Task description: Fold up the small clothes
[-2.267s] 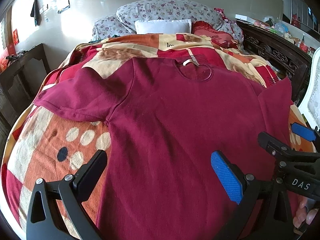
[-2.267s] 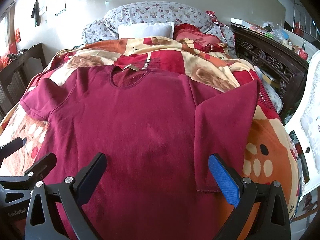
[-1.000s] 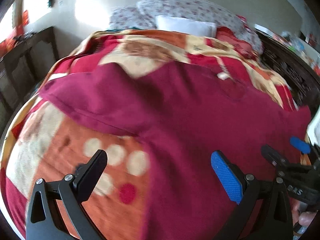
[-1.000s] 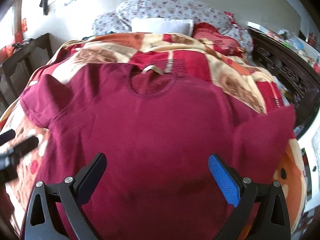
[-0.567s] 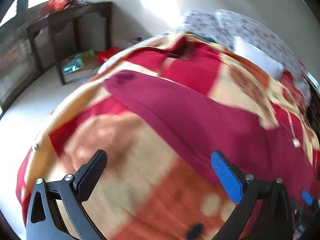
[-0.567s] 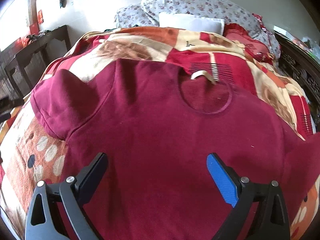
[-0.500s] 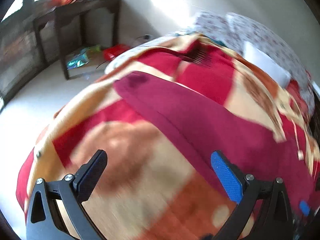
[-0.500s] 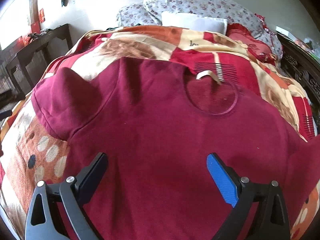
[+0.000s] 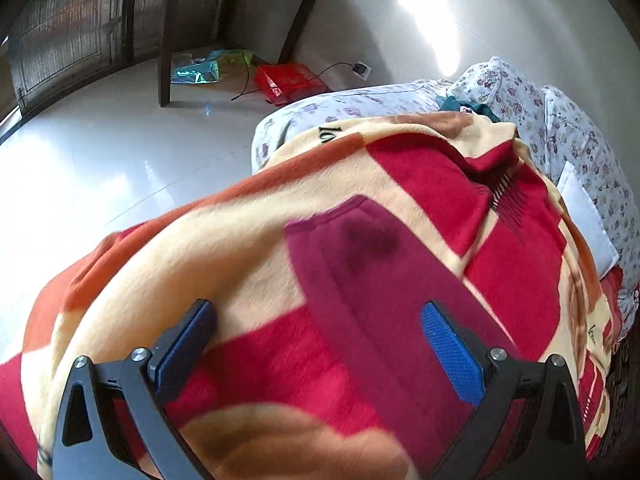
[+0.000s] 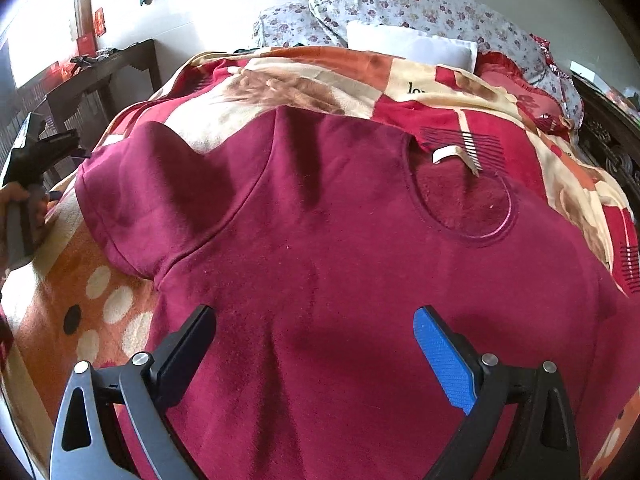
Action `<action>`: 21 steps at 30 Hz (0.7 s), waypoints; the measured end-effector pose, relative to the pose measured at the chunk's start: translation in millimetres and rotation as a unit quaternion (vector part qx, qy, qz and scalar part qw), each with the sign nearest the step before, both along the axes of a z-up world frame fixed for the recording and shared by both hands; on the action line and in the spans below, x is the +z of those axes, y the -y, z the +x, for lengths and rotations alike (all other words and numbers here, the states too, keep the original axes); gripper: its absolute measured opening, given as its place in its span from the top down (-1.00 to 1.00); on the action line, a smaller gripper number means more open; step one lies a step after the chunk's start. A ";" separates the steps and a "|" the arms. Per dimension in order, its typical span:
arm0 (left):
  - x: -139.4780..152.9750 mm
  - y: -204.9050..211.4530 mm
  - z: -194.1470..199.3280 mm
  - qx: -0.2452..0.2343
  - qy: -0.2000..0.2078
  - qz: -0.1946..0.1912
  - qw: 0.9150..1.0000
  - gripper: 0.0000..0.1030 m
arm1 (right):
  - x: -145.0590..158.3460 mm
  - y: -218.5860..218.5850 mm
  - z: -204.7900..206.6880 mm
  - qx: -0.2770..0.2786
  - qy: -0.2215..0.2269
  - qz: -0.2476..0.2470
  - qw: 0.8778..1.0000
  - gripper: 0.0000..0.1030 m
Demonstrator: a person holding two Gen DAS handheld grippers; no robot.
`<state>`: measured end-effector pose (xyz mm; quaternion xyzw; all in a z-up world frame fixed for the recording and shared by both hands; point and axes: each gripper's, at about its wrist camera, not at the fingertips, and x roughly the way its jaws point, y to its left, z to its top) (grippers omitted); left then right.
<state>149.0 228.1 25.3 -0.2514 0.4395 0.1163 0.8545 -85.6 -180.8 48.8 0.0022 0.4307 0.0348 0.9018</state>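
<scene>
A maroon short-sleeved shirt (image 10: 340, 240) lies flat, front up, on a patterned blanket (image 10: 320, 72), collar towards the pillows. My right gripper (image 10: 316, 344) is open and empty, low over the shirt's chest. My left gripper (image 9: 320, 340) is open and empty, and the shirt's left sleeve (image 9: 360, 264) lies between and beyond its fingers, with the sleeve cuff towards the bed's edge. The left gripper also shows at the far left of the right wrist view (image 10: 44, 152), held in a hand beside that sleeve (image 10: 132, 184).
Floral pillows (image 10: 400, 4) and a white pillow (image 10: 412, 46) lie at the head of the bed. A dark wooden table (image 9: 224, 8) stands on the tiled floor left of the bed, with bags (image 9: 288, 80) beside it. A carved dark headboard (image 10: 612, 128) is at the right.
My left gripper has swung left from the shirt's body to the left sleeve at the bed's edge. My right gripper has shifted left and closer over the chest. Both stayed open.
</scene>
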 end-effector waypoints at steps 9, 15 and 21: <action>-5.7 7.3 27.2 -0.022 -0.013 0.031 0.999 0.06 | -7.3 -3.1 3.5 0.005 -0.010 0.005 1.000 -0.95; 4.8 2.5 17.1 -0.039 0.019 0.012 0.999 0.83 | -4.1 -2.1 1.2 0.004 -0.008 0.010 1.000 -0.95; 56.7 15.2 -20.5 -0.091 0.083 0.008 0.992 0.84 | 7.0 3.1 -5.6 -0.005 0.004 0.020 1.000 -0.96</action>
